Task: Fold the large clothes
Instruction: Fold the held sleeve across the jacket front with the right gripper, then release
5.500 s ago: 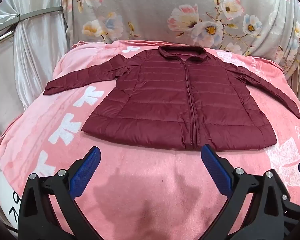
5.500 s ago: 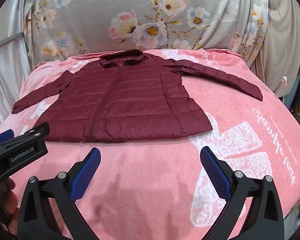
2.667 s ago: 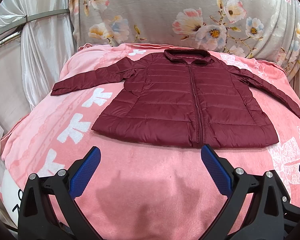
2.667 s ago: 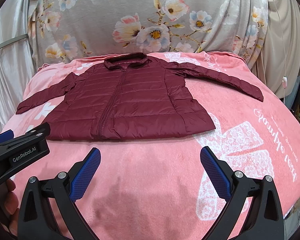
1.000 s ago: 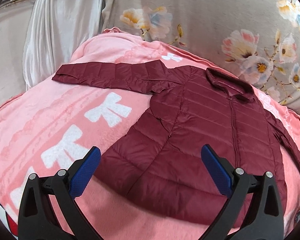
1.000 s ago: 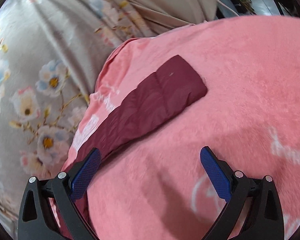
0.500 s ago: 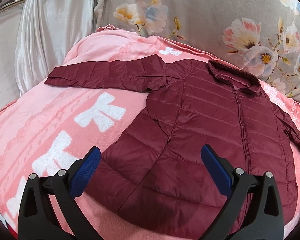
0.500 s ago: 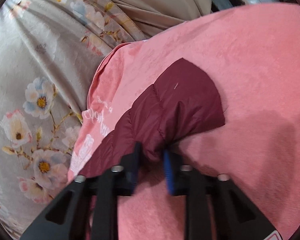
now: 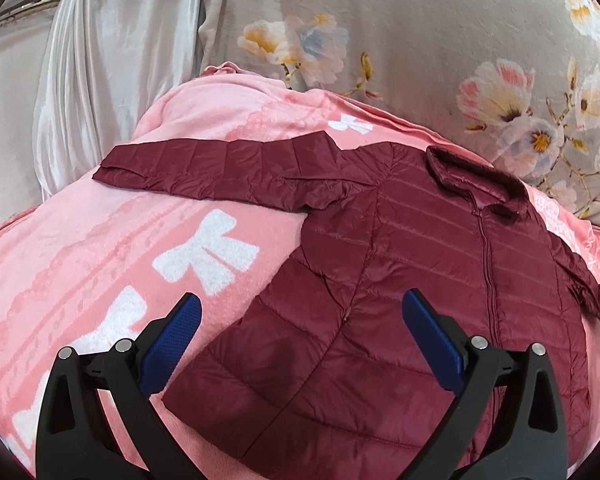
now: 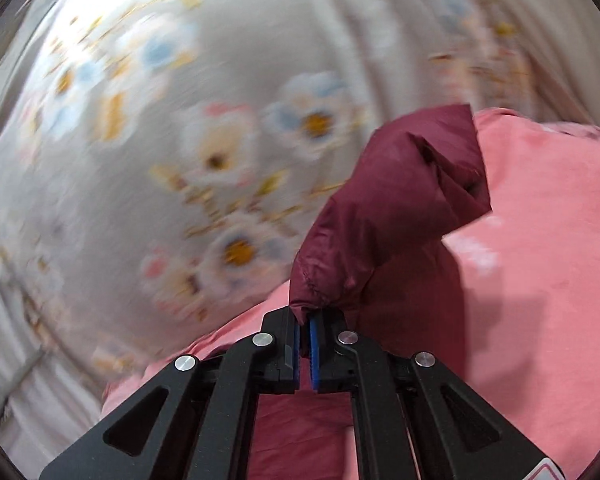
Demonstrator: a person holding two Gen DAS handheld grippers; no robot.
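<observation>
The dark red puffer jacket [image 9: 400, 280] lay zipped and face up on the pink blanket [image 9: 100, 248] over the bed, its collar toward the floral cloth [image 9: 420, 40] behind, and most of it had not moved since a second earlier. What had changed was on our right side: the right sleeve [image 10: 396, 216], which had been lying flat along the blanket, was now off the surface, bunched and hanging from the right gripper [image 10: 305, 340], whose jaws had gone from wide apart to clamped on the cuff. We judged this the start of the first fold, with the sleeve ready to be carried across the chest. The other sleeve [image 9: 220, 168] lay stretched out flat as before. Our left gripper [image 9: 300, 336] hung over the near hem with its jaws spread wide and nothing between them, having only drifted slightly closer to the jacket.
</observation>
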